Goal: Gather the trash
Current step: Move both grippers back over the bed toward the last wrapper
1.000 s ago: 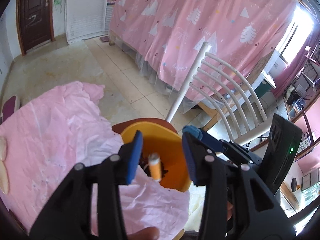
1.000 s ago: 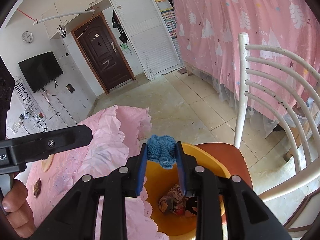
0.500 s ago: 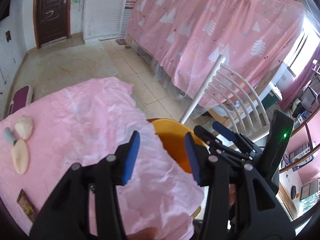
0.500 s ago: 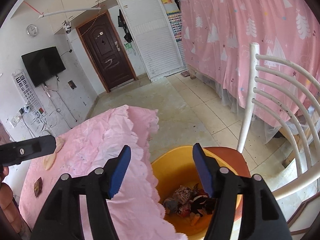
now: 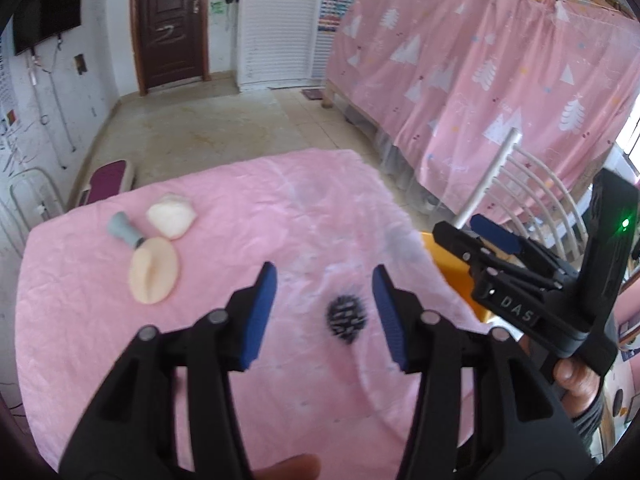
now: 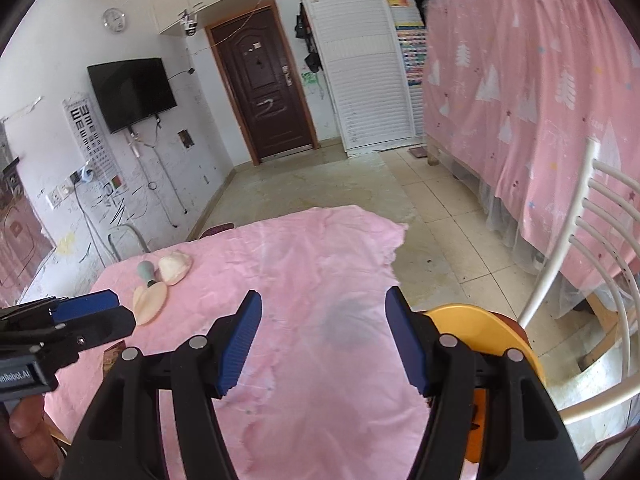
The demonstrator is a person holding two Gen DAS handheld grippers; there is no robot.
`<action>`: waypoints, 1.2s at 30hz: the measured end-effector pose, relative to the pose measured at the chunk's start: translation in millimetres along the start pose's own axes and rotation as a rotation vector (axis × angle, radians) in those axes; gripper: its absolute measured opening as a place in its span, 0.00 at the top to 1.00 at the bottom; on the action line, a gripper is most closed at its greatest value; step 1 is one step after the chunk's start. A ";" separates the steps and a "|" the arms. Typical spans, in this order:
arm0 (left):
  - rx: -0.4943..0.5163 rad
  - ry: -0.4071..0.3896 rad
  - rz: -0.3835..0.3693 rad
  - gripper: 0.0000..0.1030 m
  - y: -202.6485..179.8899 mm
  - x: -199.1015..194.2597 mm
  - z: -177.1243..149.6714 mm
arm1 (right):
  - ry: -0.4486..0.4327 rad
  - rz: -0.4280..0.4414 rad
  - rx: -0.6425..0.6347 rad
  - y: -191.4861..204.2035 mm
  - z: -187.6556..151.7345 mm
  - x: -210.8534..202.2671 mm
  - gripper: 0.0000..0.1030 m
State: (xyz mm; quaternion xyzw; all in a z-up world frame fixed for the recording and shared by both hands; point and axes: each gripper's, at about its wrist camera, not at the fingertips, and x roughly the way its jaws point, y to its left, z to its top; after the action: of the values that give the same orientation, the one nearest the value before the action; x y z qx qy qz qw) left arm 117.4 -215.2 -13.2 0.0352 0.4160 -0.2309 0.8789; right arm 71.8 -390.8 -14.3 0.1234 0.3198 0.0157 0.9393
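While both spread wide, left gripper (image 5: 324, 304) above spiky ball (image 5: 346, 319) (mid-cloth), right gripper (image 6: 324, 344) near table edge (image 6: 394, 270).

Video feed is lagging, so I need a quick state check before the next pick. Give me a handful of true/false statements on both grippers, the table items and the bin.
1. The left gripper is open and empty. True.
2. The right gripper holds a blue cloth. False: it is open and empty.
3. A black spiky ball lies on the pink tablecloth. True.
4. The yellow bin stands in the middle of the table. False: it sits off the table's edge, beside the white chair.
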 end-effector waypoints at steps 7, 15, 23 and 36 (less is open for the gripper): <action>-0.027 -0.008 0.073 0.48 36.0 -13.6 -16.0 | 0.025 0.031 -0.059 43.5 3.6 15.4 0.47; -0.072 0.004 0.122 0.48 74.1 -17.9 -30.3 | 0.053 0.055 -0.122 84.6 0.3 31.1 0.47; -0.114 0.029 0.176 0.48 106.1 -17.9 -43.7 | 0.081 0.087 -0.169 118.3 -5.2 45.3 0.47; -0.152 0.101 0.225 0.41 134.2 -1.6 -67.1 | 0.126 0.114 -0.211 152.7 -7.3 69.8 0.47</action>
State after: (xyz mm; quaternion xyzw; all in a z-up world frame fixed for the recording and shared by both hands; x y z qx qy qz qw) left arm 127.0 -78.0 -73.2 0.0264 0.4696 -0.0967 0.8772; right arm 130.4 -233.6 -24.6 0.0406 0.3673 0.1106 0.9226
